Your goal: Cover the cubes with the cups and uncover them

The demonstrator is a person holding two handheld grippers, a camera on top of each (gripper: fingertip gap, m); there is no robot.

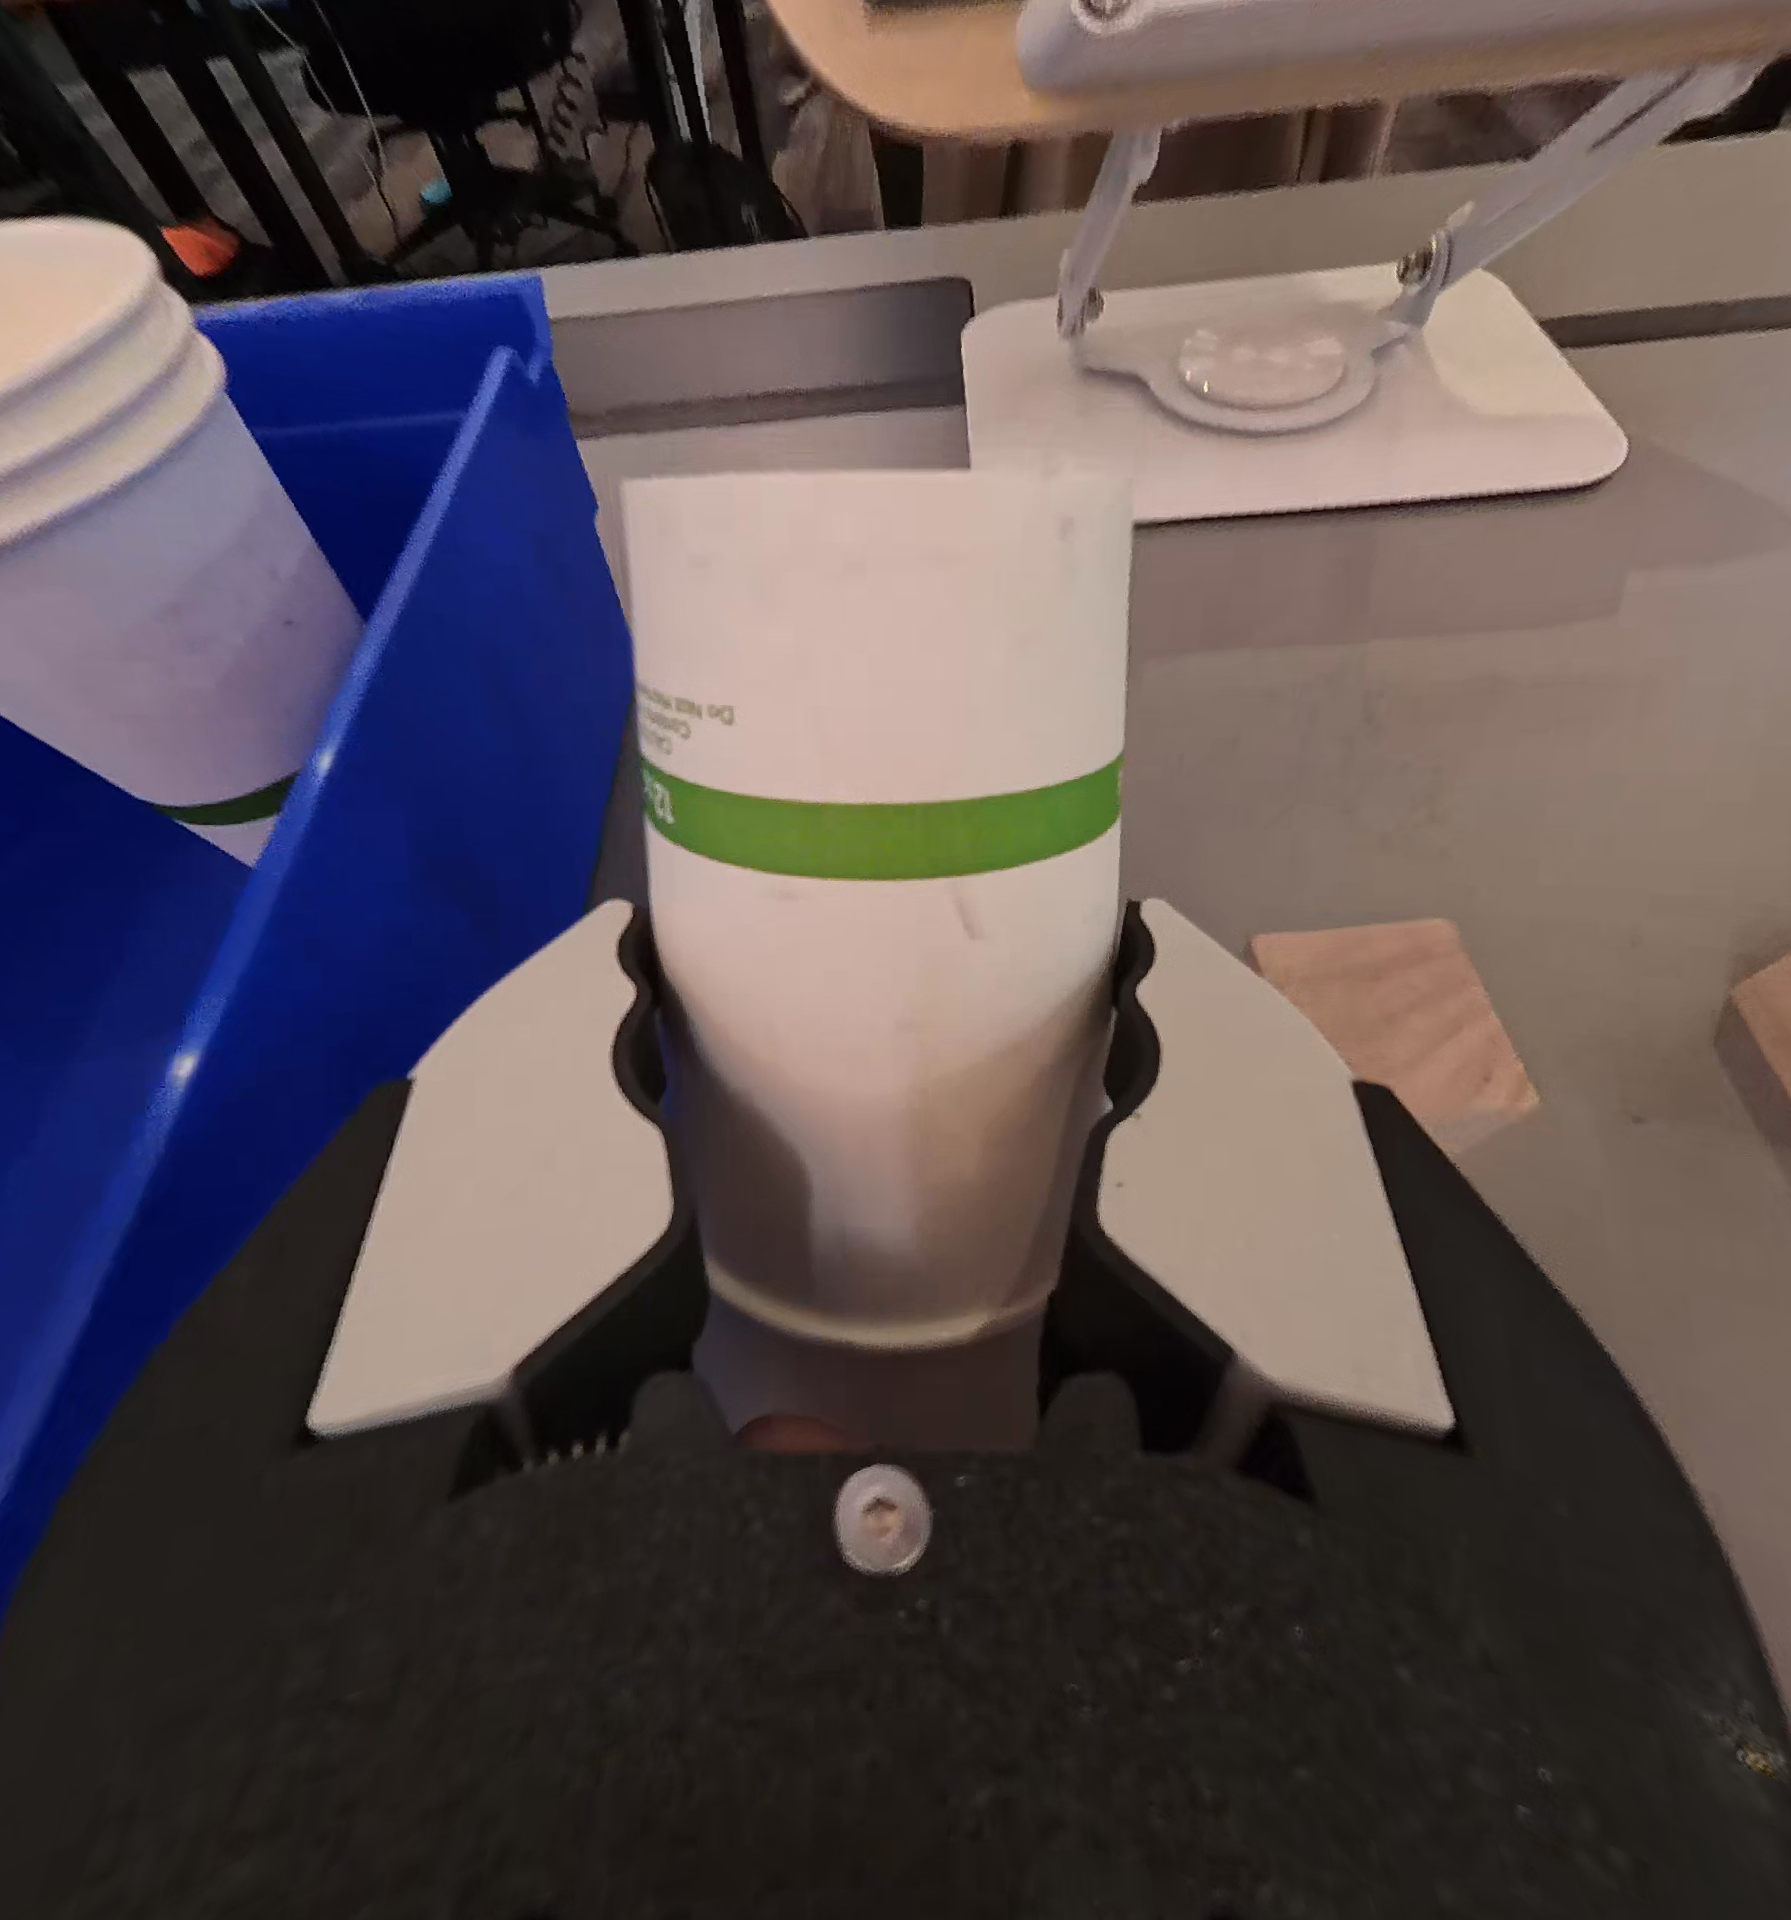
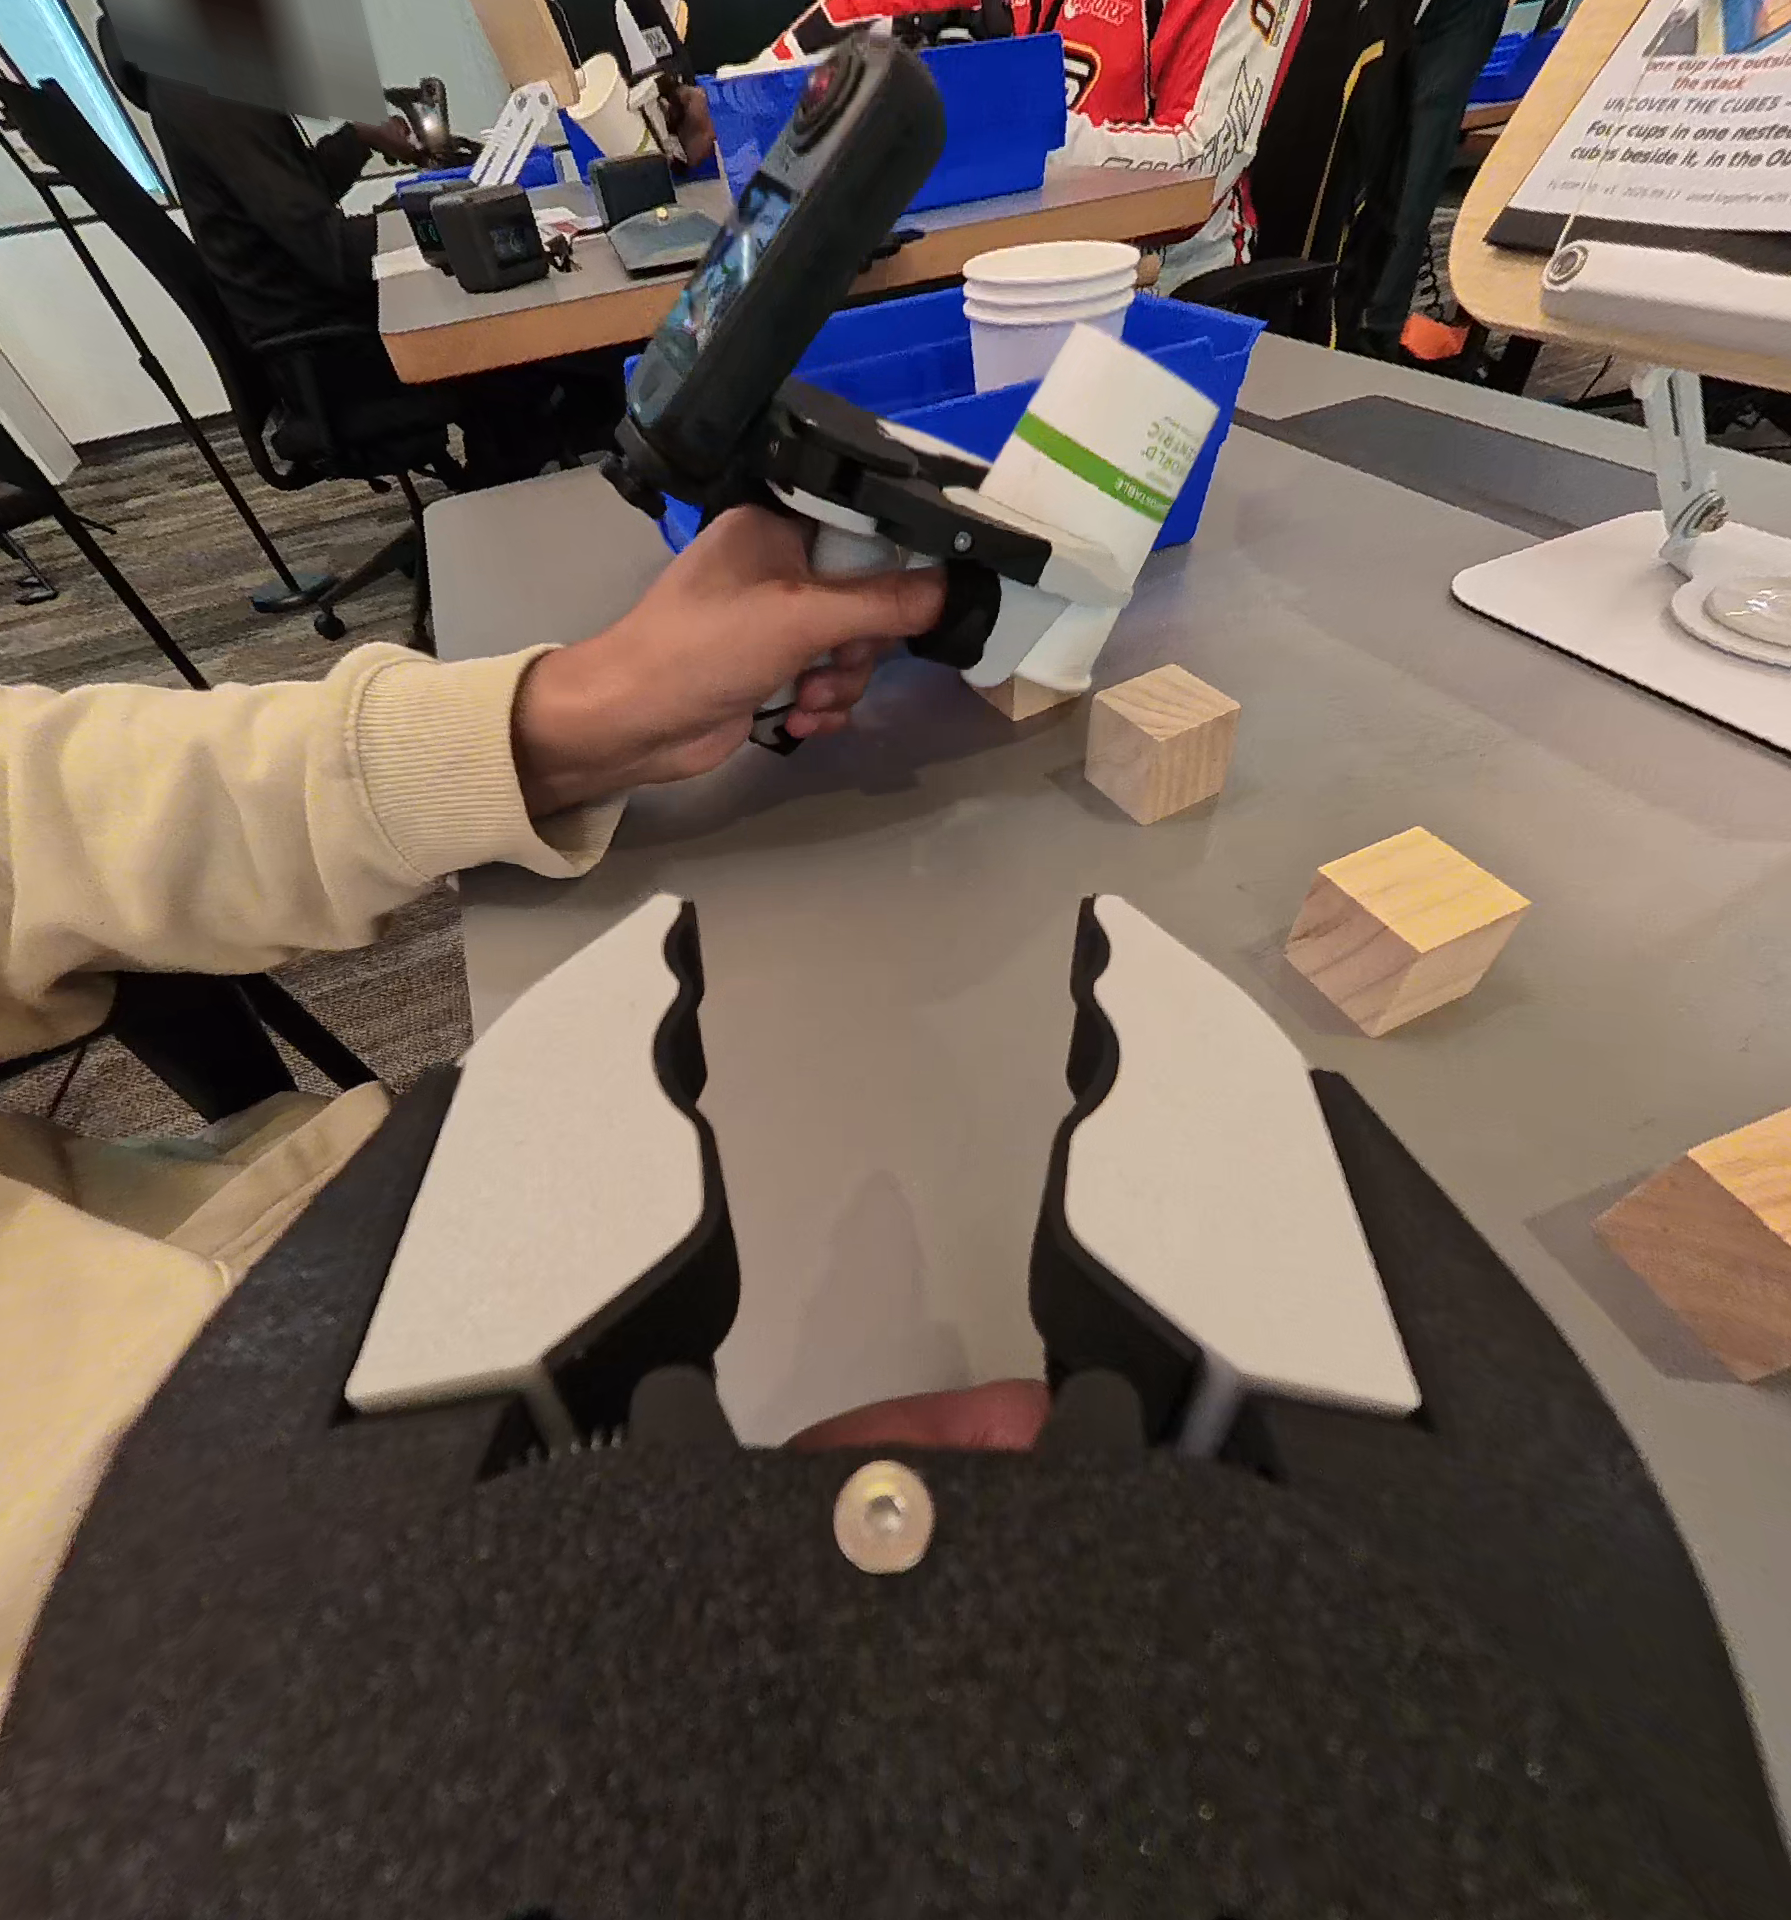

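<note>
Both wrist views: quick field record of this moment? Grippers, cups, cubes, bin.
left gripper: shut on cup, upside down, squeezed, tilted above the farthest cube
right gripper: open, empty, above table
cup stack: in blue bin
cubes: four visible, all uncovered
stand: behind cup

Both grippers are sporting the same look: the right gripper (image 2: 886,997) and left gripper (image 1: 880,997) are showing pale grey fingers (image 2: 579,1153), wavy black pads, a speckled black base and a silver screw (image 2: 883,1515). The person's wearing a cream ribbed-cuff sleeve (image 2: 247,821).
</note>
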